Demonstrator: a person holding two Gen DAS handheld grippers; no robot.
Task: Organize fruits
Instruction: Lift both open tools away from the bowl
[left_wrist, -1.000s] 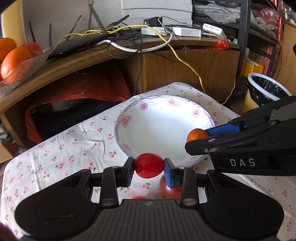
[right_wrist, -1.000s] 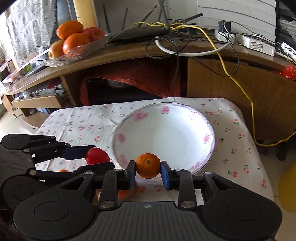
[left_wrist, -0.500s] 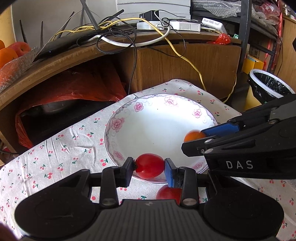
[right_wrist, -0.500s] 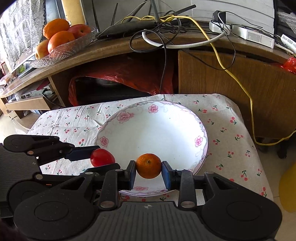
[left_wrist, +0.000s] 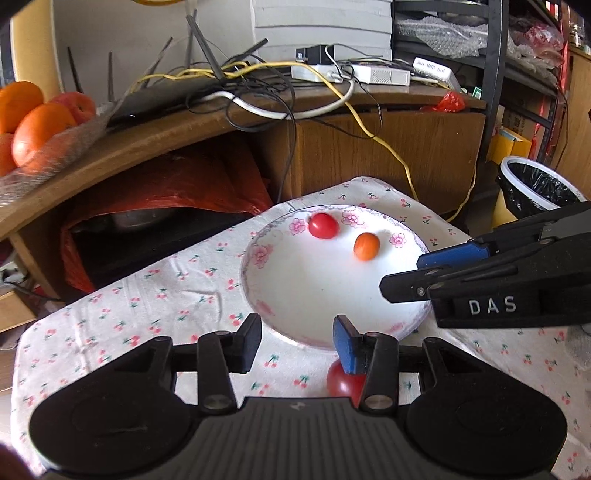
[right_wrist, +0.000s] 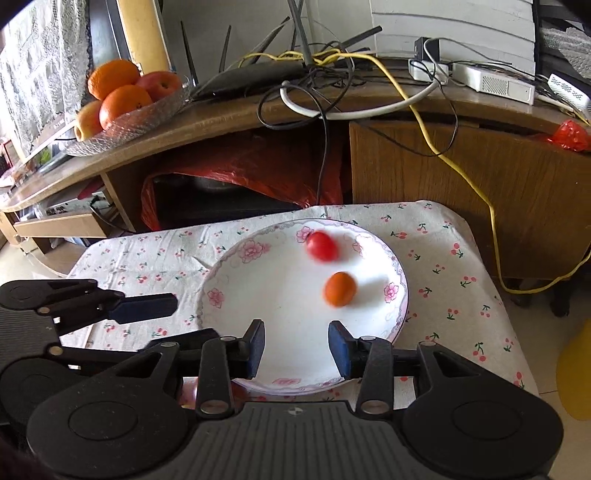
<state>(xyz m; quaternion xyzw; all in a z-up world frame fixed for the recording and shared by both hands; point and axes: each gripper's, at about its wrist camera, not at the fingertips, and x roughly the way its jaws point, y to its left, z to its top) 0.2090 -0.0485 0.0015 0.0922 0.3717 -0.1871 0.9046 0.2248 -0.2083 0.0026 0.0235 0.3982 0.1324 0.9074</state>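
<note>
Fruits (left_wrist: 323, 225) on plate (left_wrist: 258, 295); tongs (left_wrist: 406, 275) read "DAS".

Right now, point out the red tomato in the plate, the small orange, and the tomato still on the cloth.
Red tomato (left_wrist: 323, 225), left wrist view, its middle.
Small orange (left_wrist: 366, 247), left wrist view, its middle.
Cloth tomato (left_wrist: 341, 382), left wrist view, visible left half beside the gripper finger.
</note>
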